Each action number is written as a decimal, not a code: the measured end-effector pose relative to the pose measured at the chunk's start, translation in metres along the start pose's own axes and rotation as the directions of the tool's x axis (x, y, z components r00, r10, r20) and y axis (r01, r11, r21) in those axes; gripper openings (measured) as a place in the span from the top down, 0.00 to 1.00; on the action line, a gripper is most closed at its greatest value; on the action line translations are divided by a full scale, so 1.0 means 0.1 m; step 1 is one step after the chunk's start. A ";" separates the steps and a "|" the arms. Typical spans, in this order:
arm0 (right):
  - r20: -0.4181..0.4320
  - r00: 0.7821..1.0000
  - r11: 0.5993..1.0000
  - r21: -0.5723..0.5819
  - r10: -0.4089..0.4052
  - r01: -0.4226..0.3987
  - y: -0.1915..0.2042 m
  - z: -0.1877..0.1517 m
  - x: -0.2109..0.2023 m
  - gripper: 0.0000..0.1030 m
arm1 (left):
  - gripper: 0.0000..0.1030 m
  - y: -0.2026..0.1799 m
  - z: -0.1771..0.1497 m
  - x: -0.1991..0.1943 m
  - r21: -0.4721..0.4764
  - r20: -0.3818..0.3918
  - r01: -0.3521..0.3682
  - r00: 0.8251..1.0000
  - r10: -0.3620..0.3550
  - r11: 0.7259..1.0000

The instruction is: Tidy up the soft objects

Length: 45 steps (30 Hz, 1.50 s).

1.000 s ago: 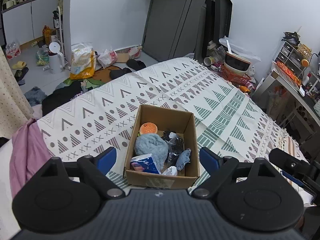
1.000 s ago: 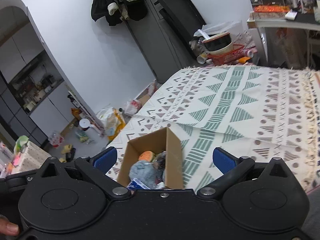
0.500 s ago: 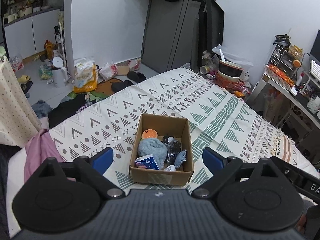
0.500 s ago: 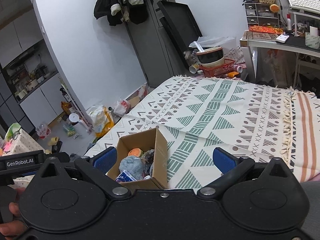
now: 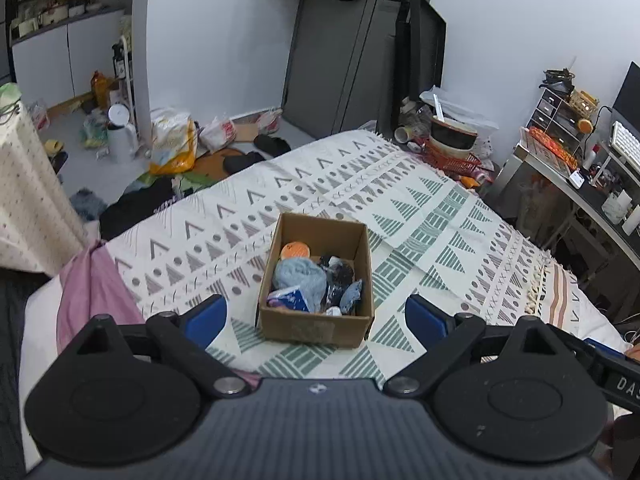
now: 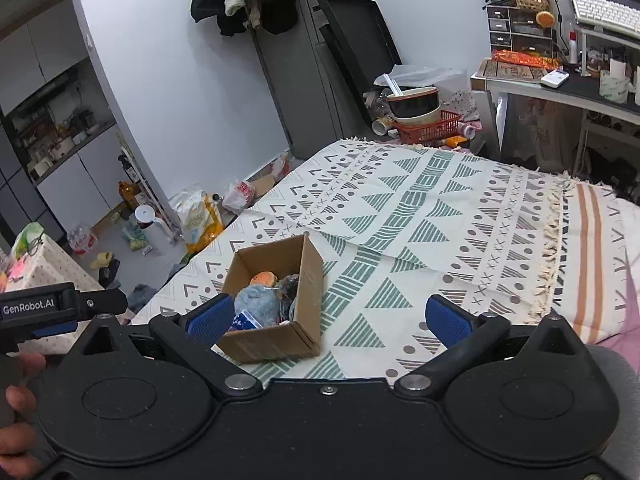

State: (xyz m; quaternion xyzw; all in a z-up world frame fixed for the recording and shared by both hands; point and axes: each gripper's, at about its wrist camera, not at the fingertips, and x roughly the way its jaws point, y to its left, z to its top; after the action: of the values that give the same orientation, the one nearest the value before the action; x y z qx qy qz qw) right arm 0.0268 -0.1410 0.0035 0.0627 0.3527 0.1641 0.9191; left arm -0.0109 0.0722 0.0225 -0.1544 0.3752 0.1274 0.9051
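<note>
We have drawn both wide-open, empty hand-held grippers, left (image 5: 316, 316) and right (image 6: 328, 316), back from the cardboard box (image 5: 316, 326) of soft objects on the bed (image 5: 440, 216), "GenRobot.AI" legible on the left one.

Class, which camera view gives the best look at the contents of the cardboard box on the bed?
The left wrist view: it looks down into the cardboard box, showing the blue-grey fluffy item and orange toy. In the right wrist view, the box is partly hidden by the gripper finger.
</note>
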 end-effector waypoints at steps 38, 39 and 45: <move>0.001 0.999 0.998 -0.053 -0.039 0.039 0.02 -0.19 -0.30 0.00 | 0.08 -0.14 -0.35 -0.35 0.131 0.012 0.008 1.000 -0.010 0.991; 0.001 0.999 0.998 -0.052 -0.038 0.038 0.02 -0.19 -0.30 0.00 | 0.08 -0.14 -0.35 -0.35 0.131 0.013 0.008 1.000 -0.010 0.991; 0.001 0.999 0.998 -0.052 -0.036 0.036 0.02 -0.20 -0.30 0.00 | 0.08 -0.15 -0.35 -0.36 0.135 0.014 0.012 1.000 -0.014 0.991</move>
State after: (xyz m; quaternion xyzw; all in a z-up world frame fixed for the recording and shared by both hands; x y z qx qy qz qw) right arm -0.0079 -0.1493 0.0083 0.0327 0.3493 0.1565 0.9233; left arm -0.0528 0.0411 0.0272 -0.0944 0.3753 0.0971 0.9170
